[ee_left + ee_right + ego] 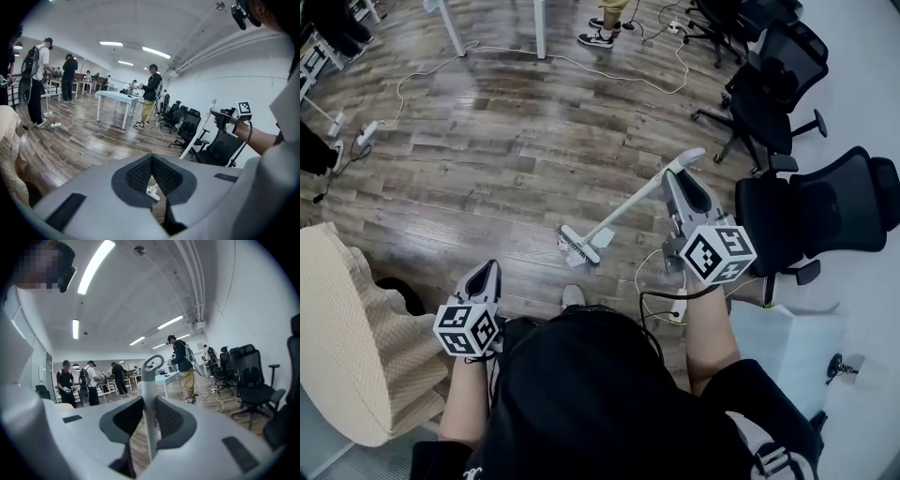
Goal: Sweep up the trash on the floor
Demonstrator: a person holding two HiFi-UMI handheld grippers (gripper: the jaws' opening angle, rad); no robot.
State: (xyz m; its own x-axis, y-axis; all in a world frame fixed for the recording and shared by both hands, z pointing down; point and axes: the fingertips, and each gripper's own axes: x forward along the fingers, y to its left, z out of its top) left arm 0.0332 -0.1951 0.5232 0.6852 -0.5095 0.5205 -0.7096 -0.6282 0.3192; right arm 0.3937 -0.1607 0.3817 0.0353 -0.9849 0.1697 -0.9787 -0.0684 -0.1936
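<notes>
On the wooden floor (487, 159) just ahead of your feet, the broom's brush head (578, 246) rests bristles down. Its white handle (637, 200) slants up and to the right into your right tongs (680, 183). The right gripper view shows those tongs (149, 401) clamped on the handle (149, 418) a little below its looped top end. Your left tongs (487, 274) hang low by your left side, well apart from the broom. In the left gripper view they (151, 159) are drawn together at the tips with nothing between them, and the brush head (152, 192) only shows through the gap behind. By my reading you are at the start of the sweeping step, with the broom in hand and set down but no stroke under way. Nothing to sweep shows up clearly on the boards in any view, so first find the debris. Then drag the brush head toward it in short pulls, keeping the bristles flat. One clamp near the top gives little leverage, so consider adding the left tongs lower on the handle. Mind the white cable (534, 56) across the floor and the office chairs (825, 206) to your right.
</notes>
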